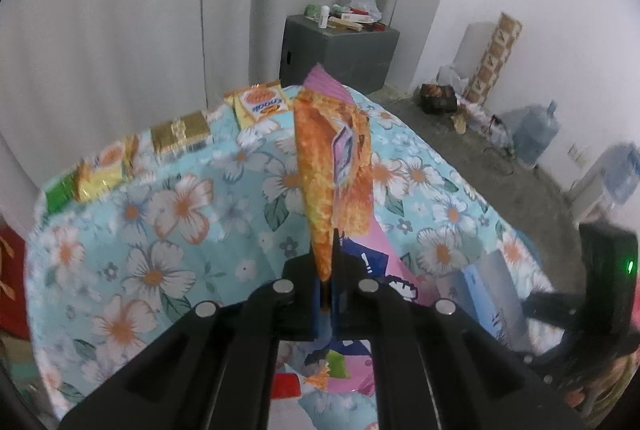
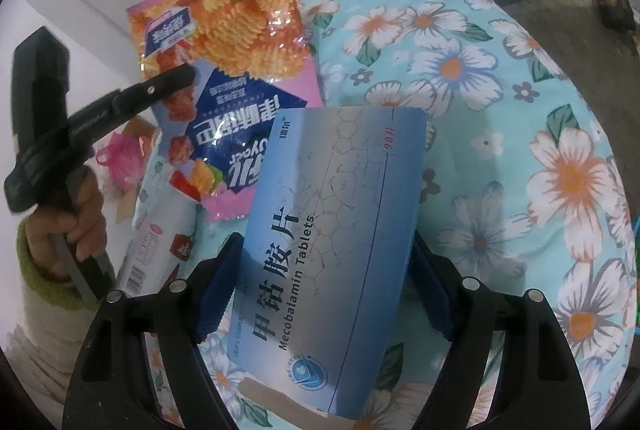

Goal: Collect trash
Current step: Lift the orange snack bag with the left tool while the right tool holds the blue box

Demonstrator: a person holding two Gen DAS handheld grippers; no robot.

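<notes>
My left gripper (image 1: 329,262) is shut on a pink and orange chip bag (image 1: 334,166), held edge-on above the floral-cloth table (image 1: 160,230). In the right wrist view the chip bag (image 2: 224,42) faces me, with the left gripper (image 2: 176,78) clamped on its left edge. My right gripper (image 2: 320,282) is shut on a blue tablet box (image 2: 332,242), its blue pads against both long sides. The tablet box also shows at the right of the left wrist view (image 1: 488,294).
Several snack wrappers (image 1: 260,102) and a gold packet (image 1: 180,134) lie along the table's far edge. A white wrapper with a barcode (image 2: 160,230) lies at the left. A dark cabinet (image 1: 340,46) with clutter stands behind. Water jugs (image 1: 536,130) stand on the floor.
</notes>
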